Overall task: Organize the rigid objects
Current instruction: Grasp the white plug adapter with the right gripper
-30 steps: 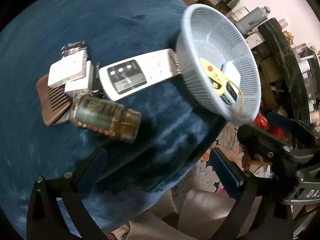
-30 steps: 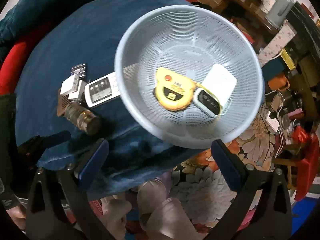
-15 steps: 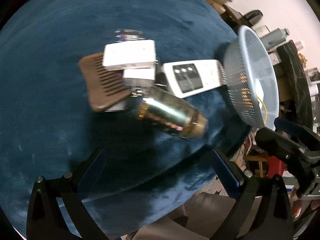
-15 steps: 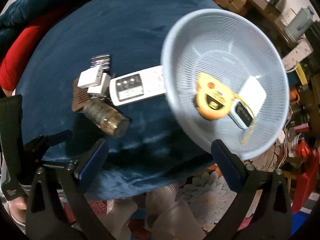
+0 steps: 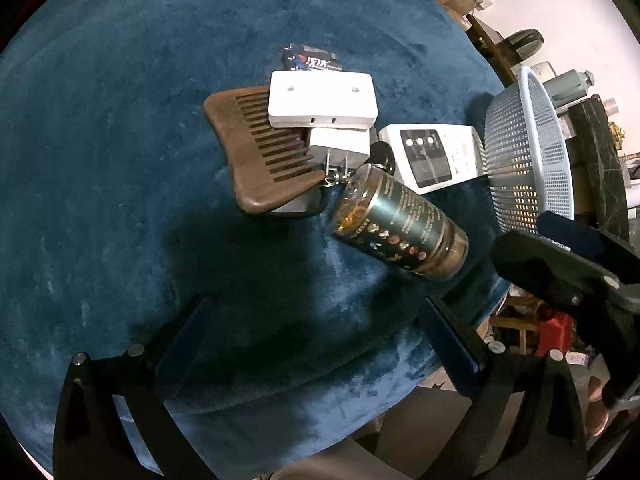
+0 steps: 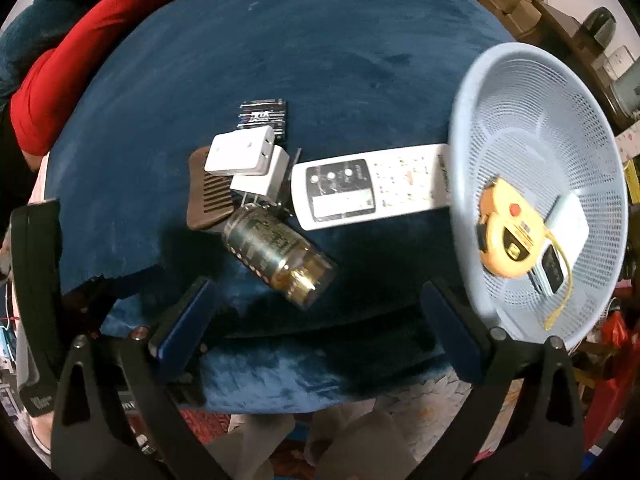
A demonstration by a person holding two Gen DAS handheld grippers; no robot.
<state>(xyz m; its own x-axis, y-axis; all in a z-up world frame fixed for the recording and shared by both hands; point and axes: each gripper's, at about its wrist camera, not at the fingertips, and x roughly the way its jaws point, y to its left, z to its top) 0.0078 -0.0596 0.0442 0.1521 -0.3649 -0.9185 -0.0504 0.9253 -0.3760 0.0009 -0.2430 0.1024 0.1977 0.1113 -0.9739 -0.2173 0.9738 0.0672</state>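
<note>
A pile of objects lies on the blue velvet table (image 5: 100, 200): a brown wooden comb (image 5: 256, 152), a white adapter (image 5: 322, 98), a white plug (image 5: 340, 148), a battery pack (image 5: 312, 62), a white remote (image 5: 432, 158) and a dark glass jar (image 5: 400, 220) on its side. The same jar (image 6: 280, 252), remote (image 6: 368, 186) and comb (image 6: 208, 196) show in the right wrist view. A pale blue mesh basket (image 6: 520, 80) at the right holds a yellow tape measure (image 6: 508, 240) and small devices. My left gripper (image 5: 316, 344) is open and empty, just short of the jar. My right gripper (image 6: 316, 328) is open and empty, near the jar.
The table's front edge drops to a floral floor (image 6: 408, 400). A red cushion (image 6: 60, 80) lies at the far left. Boxes and clutter (image 5: 592, 120) stand behind the basket. The right gripper's body (image 5: 568, 280) shows at the right of the left wrist view.
Both grippers have swung left, away from the basket and toward the pile. The jar and comb now sit nearer the middle of both views. Nothing on the table has moved.
</note>
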